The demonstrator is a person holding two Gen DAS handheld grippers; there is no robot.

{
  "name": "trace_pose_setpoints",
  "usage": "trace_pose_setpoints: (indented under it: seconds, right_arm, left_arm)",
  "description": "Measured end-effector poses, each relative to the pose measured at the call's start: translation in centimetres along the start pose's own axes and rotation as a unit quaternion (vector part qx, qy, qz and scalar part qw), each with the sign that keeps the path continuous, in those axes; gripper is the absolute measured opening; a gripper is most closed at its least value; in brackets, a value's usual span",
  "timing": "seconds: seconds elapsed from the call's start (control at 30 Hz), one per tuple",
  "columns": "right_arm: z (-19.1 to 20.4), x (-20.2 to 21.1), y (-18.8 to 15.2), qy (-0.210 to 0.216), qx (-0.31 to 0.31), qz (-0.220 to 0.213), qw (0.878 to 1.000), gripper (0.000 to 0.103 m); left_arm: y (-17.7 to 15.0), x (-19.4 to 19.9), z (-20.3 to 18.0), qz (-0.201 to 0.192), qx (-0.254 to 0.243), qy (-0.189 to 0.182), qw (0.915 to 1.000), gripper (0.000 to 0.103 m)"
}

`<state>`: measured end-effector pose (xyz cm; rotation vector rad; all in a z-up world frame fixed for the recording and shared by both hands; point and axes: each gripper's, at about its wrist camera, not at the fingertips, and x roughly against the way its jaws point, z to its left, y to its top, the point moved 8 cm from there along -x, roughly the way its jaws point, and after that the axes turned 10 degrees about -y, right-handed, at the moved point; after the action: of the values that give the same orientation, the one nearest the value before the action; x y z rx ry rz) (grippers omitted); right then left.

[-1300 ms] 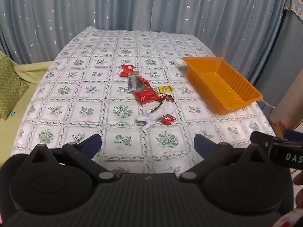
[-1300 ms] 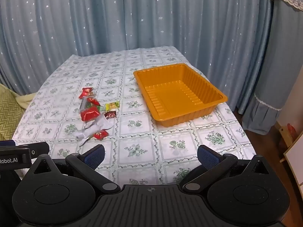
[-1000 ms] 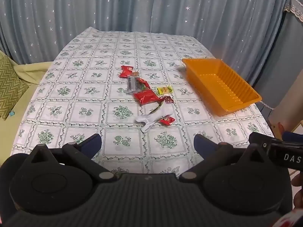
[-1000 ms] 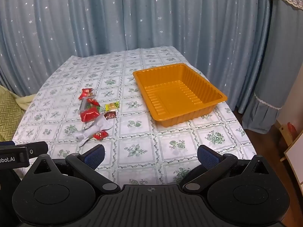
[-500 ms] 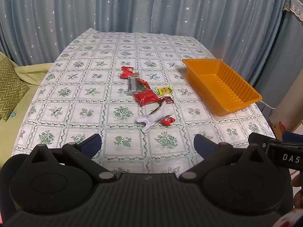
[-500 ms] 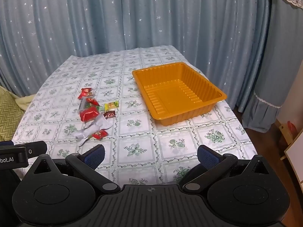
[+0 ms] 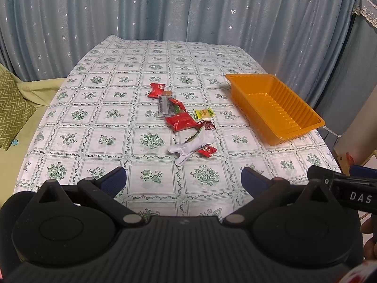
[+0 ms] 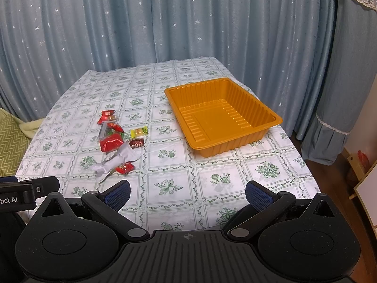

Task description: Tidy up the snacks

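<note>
Several wrapped snacks lie in a loose cluster mid-table: a large red packet [image 7: 181, 122] [image 8: 110, 142], a white wrapper [image 7: 190, 146] [image 8: 119, 161], a small red candy [image 7: 207, 151] [image 8: 124, 167], a yellow candy [image 7: 203, 113] [image 8: 139, 131], a clear-wrapped bar [image 7: 165, 105] and a far red packet [image 7: 157, 89] [image 8: 106, 115]. An empty orange tray [image 7: 292, 127] [image 8: 235, 139] stands to their right. My left gripper [image 7: 183, 180] hovers open over the near table edge, short of the snacks. My right gripper [image 8: 187, 193] is also open, near the front edge, with nothing between its fingers.
A floral tablecloth [image 7: 110, 113] covers the table. Blue starred curtains [image 7: 188, 11] hang behind. A green zigzag cushion [image 7: 11, 108] lies left of the table. A white board [image 8: 367, 188] stands on the floor at the right.
Both views have drifted slightly back from the table. The snacks and tray have not moved, and both grippers stay open.
</note>
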<state>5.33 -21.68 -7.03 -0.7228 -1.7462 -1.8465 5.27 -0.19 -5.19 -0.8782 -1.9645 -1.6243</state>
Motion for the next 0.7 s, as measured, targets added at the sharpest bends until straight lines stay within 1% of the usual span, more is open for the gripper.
trace_pose_setpoints:
  seconds: [0.7]
  right_arm:
    - [-0.04, -0.03, -0.02, -0.001, -0.002, 0.001, 1.0, 0.103]
  left_arm:
    - [-0.07, 0.0, -0.15, -0.001, 0.001, -0.002, 1.0, 0.103]
